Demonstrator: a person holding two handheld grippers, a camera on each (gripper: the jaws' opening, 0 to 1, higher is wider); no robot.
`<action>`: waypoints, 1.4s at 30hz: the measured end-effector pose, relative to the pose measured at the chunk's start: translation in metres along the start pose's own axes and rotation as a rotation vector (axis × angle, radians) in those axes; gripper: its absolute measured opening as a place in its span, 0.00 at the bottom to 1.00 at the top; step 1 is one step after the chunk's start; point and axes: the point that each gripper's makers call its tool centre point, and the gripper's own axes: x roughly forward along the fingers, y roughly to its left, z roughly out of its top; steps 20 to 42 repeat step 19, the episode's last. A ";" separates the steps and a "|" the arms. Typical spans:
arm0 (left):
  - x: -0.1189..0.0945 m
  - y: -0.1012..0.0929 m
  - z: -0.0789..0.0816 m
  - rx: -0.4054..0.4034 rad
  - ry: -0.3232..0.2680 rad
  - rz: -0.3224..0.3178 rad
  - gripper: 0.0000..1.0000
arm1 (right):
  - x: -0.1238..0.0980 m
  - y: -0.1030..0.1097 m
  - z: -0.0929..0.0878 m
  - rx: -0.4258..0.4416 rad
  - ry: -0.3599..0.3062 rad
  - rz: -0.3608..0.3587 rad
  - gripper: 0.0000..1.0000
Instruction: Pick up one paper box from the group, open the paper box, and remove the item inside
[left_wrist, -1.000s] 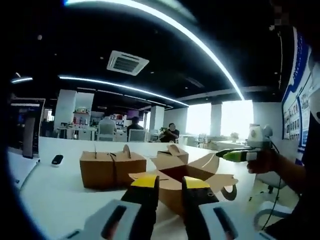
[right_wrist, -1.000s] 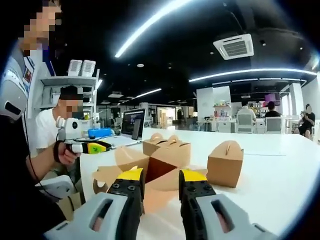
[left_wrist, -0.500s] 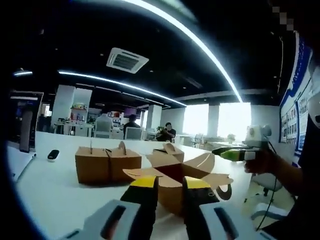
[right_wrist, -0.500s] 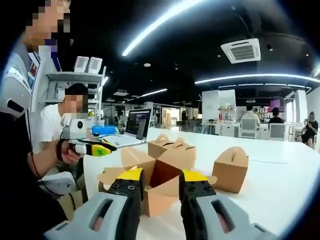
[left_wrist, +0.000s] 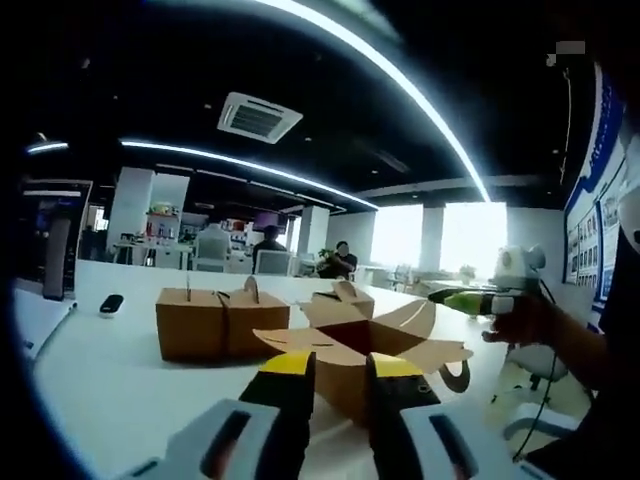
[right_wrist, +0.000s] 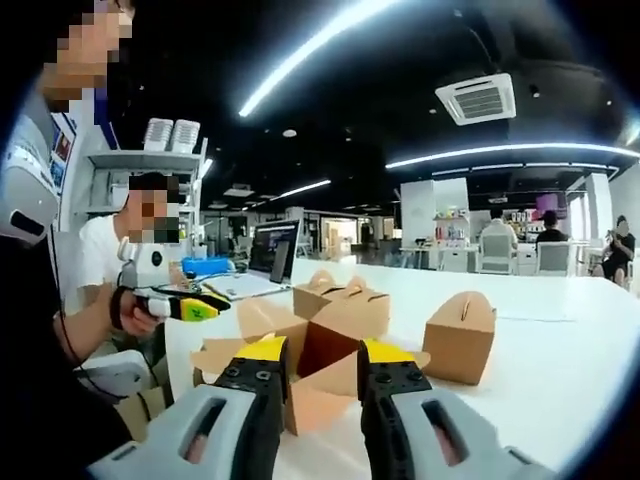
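An open brown paper box (left_wrist: 362, 345) (right_wrist: 322, 348) sits on the white table (left_wrist: 110, 380) with its flaps spread wide; its inside is dark and I cannot make out an item. My left gripper (left_wrist: 340, 368) is open just in front of it, nothing between the jaws. My right gripper (right_wrist: 325, 355) is open on the box's other side, also holding nothing. Each gripper appears in the other's view, held by a hand: the right gripper (left_wrist: 472, 302), the left gripper (right_wrist: 186, 305). Closed boxes (left_wrist: 222, 322) (left_wrist: 340, 298) (right_wrist: 460, 335) (right_wrist: 335, 292) stand around the open one.
A small dark remote (left_wrist: 111, 303) lies at the far left of the table. A laptop (right_wrist: 271, 254) stands behind the boxes, with a seated person in a white shirt (right_wrist: 110, 255) beside it. Other people sit at distant desks.
Both views have shifted a little with the hands. The boxes stay where they were and both grippers keep the same jaw gap.
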 end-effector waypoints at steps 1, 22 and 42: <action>0.000 -0.002 0.000 0.000 0.002 -0.006 0.23 | 0.000 0.001 -0.001 -0.013 0.010 -0.004 0.28; 0.002 -0.012 0.014 -0.019 -0.048 -0.033 0.23 | -0.002 -0.003 -0.003 0.033 0.012 -0.011 0.28; 0.002 -0.012 0.014 -0.019 -0.048 -0.033 0.23 | -0.002 -0.003 -0.003 0.033 0.012 -0.011 0.28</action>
